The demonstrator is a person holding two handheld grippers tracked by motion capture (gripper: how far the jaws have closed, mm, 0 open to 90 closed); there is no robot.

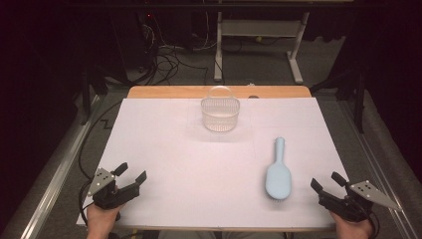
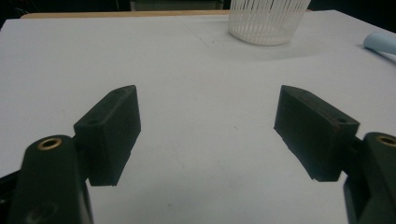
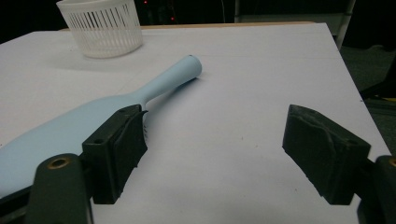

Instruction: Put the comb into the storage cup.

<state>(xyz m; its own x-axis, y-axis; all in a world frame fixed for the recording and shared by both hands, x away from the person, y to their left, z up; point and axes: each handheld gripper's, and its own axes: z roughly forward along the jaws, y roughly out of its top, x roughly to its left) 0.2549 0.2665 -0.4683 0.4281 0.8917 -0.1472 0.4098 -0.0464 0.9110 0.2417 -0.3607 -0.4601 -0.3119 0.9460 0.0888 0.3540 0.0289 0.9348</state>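
1. While both grippers wait at the near edge of the table, the light-blue hairbrush [image 1: 277, 175] lies bristles down on the white table cover [image 1: 164, 144], its handle pointing away toward the far side, and nothing has hold of it.
2. The right gripper [image 1: 329, 185] sits just beside the brush head, jaws spread wide and empty; that placement looks deliberate, since it is the nearer tool for a pick.
3. Along its own jaws, in the right gripper view, the brush [image 3: 93, 116] runs off to the left of the gap (the left jaw partly covers the head), so the gripper is beside the brush and not yet around it.
4. The left gripper [image 1: 131, 175] rests at the opposite near corner, well apart from the brush, its jaws likewise parted with bare cover between them [image 2: 208, 135].
5. At the far middle stands a white slotted plastic basket [image 1: 220, 113], upright, handle raised, apparently empty, which reads as the likely destination.
6. The brush's handle points roughly toward that basket, so I judge a grasp at the narrow neck would let it tip in handle first.
7. A flat, low brush on a smooth sheet could skid when pinched; the jaws likely need to come down square across it.
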